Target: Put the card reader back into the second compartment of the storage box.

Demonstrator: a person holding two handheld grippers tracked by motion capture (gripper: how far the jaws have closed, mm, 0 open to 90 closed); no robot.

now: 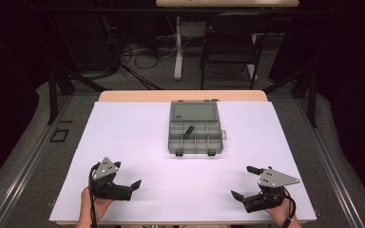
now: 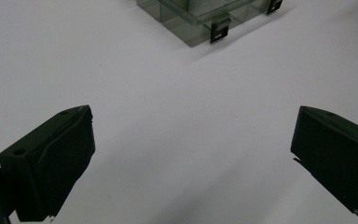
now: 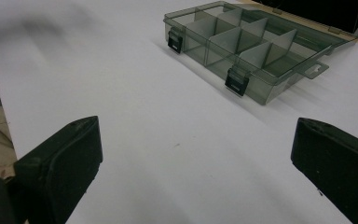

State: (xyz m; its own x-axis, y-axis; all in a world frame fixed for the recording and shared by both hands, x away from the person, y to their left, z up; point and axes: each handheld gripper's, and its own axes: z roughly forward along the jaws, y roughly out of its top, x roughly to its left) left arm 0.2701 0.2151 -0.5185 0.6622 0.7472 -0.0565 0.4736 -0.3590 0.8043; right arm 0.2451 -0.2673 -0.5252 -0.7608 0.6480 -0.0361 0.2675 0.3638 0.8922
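Left gripper (image 1: 125,175) and right gripper (image 1: 245,183) are resting low over the near edge of the white counter (image 1: 138,137), each held in one hand, jaws spread wide and grasping nothing. The compartment box (image 1: 195,134) is lying well apart from both, ahead and between them at mid-counter, lid (image 1: 194,111) standing open on its far side. A small dark item (image 1: 188,130) is sitting in one central compartment. Two black latches (image 3: 237,83) are facing the grippers on the near wall.
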